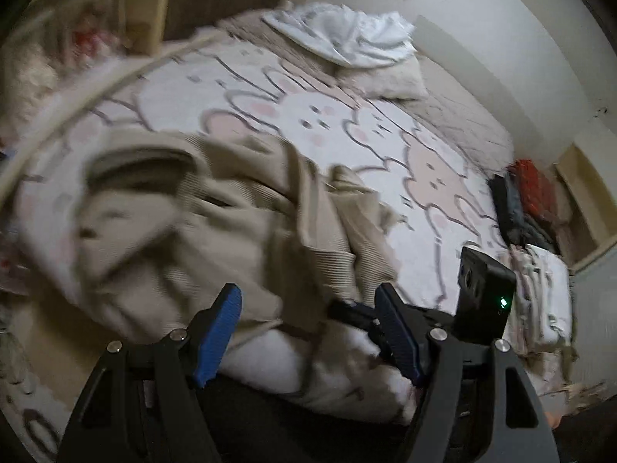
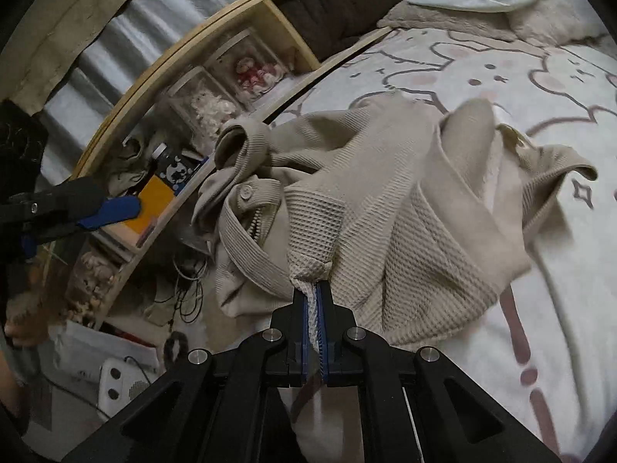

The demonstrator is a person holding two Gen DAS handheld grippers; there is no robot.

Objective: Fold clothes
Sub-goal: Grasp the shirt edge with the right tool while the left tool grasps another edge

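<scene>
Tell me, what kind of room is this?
Most likely a bedroom: a bed with a bunny-print cover, a pillow at its far end, and a beige top lying on it, waiting to be folded.

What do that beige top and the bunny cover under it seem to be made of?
Beige top: looks like a soft waffle-knit, probably cotton, matte, with ribbed bands and a plastic-looking button. The right gripper pinches a fold of it.
Bunny cover: seems a plush, fleece-like fabric with a printed pattern; its surface looks slightly fuzzy.
</scene>
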